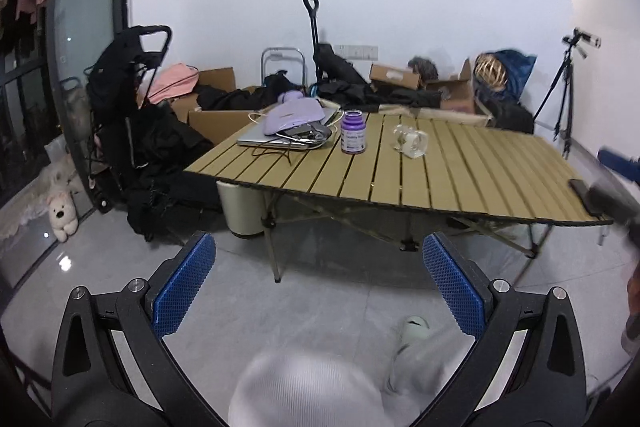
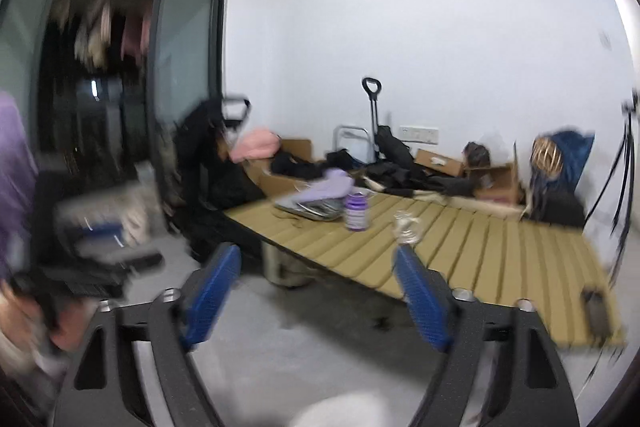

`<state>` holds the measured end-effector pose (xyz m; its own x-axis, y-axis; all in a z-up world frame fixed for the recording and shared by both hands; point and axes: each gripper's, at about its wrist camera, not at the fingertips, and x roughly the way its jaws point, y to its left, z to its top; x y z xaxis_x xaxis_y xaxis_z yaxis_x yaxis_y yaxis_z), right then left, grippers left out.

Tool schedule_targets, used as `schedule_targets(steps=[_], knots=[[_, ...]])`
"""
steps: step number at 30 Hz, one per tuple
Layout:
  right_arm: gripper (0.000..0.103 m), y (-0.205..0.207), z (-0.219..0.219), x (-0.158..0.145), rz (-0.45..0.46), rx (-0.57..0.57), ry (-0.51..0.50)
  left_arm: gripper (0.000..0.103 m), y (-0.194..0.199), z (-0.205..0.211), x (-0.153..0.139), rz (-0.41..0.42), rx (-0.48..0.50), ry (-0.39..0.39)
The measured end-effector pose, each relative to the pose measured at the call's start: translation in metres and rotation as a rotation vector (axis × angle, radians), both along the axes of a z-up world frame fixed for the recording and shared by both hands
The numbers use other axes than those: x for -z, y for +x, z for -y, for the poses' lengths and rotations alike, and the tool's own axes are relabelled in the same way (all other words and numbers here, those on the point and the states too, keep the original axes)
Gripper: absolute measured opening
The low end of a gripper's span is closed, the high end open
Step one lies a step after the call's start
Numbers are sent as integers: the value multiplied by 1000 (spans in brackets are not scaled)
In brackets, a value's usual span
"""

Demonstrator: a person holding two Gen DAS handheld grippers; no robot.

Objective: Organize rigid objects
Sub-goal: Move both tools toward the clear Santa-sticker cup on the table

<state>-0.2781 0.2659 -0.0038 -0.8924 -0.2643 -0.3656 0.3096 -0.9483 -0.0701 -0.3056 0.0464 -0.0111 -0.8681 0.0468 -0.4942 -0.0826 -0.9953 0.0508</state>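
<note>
Left gripper: fingers spread wide, empty, above the floor near the slatted table.
Right gripper: likewise spread, empty.
Purple bottle: upright, far-left on the table.
Clear jar: just right of it.

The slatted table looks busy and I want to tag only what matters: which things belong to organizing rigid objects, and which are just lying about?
Belongs to the job:
purple bottle
clear glass jar
slatted table
left gripper and right gripper, both open

Just lying about:
laptop
lilac pouch
dark phone
stuffed toy
tripod
</note>
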Motion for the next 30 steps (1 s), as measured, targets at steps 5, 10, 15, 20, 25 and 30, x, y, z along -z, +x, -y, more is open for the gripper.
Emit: schedule_targets(steps=[5,10,15,20,25,30], knots=[[100,-100,-17,30,131,48,3,103,-80,-15,12,61,10,46],[100,-183,-23,48,196,91,35,103,-154,-34,27,21,23,18],[99,-280,-35,77,250,59,-14,103,-225,-50,47,24,70,52],[92,-367,-34,90,250,91,20,103,-279,-71,58,65,133,38],[92,-454,-35,110,351,110,8,103,-319,-79,67,123,152,53],[67,-487,-31,139,475,44,-31,103,-351,-81,78,201,145,106]])
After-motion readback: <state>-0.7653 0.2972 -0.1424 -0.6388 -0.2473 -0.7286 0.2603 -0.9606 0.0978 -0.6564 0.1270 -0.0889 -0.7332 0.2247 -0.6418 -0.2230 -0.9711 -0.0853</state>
